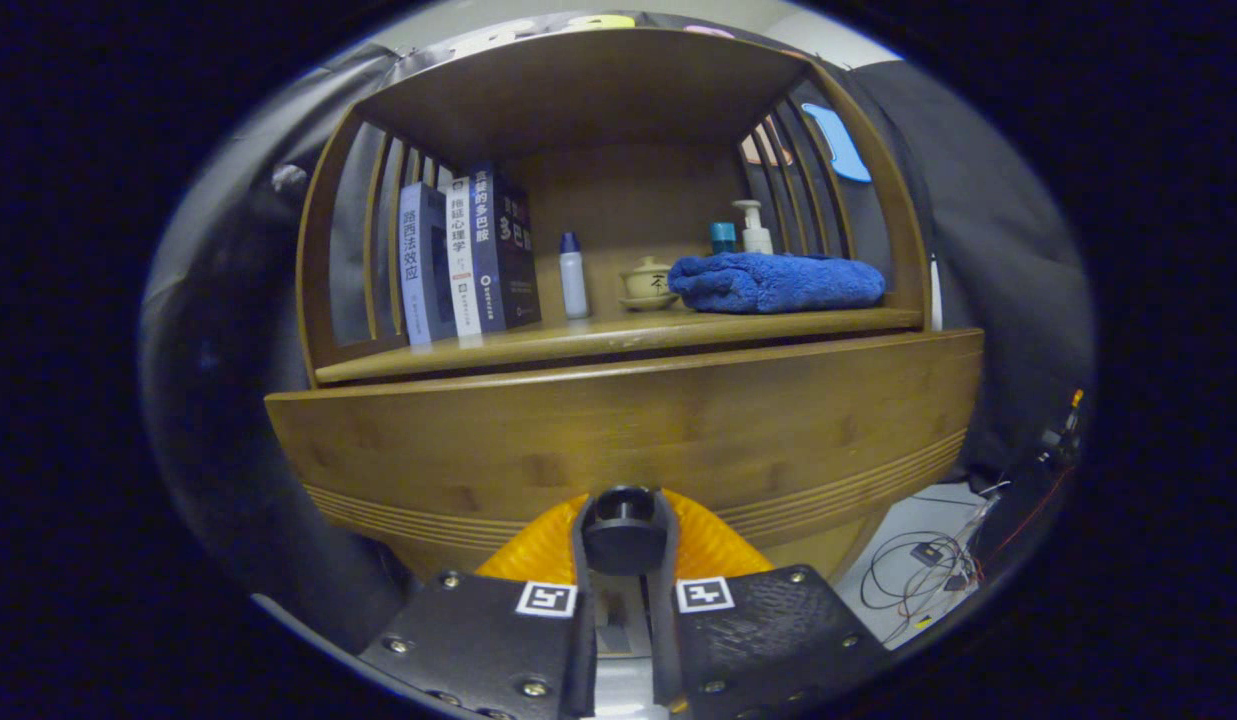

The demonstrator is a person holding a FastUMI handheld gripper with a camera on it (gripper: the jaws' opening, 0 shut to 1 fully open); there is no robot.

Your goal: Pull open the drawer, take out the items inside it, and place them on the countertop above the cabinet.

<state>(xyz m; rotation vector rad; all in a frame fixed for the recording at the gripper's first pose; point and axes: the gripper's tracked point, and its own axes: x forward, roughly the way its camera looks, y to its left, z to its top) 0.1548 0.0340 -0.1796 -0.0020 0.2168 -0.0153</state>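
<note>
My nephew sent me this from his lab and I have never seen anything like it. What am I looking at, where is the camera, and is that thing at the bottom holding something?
This is a picture from a fisheye camera riding on a handheld two-finger gripper that a person carries; there is no robot arm. It looks forward along the fingers, which is why everything bulges.

Ahead is a wooden cabinet. The wide wooden panel is its drawer front, and the fingers are closed on the dark round drawer knob, one on each side.

Above the drawer is the countertop, with a shelf nook over it. On it stand three books, a small white bottle with a blue cap, a lidded ceramic cup on a saucer, a folded blue towel, and behind that a pump bottle and a teal container. Cables lie on the floor beside the cabinet.
</note>
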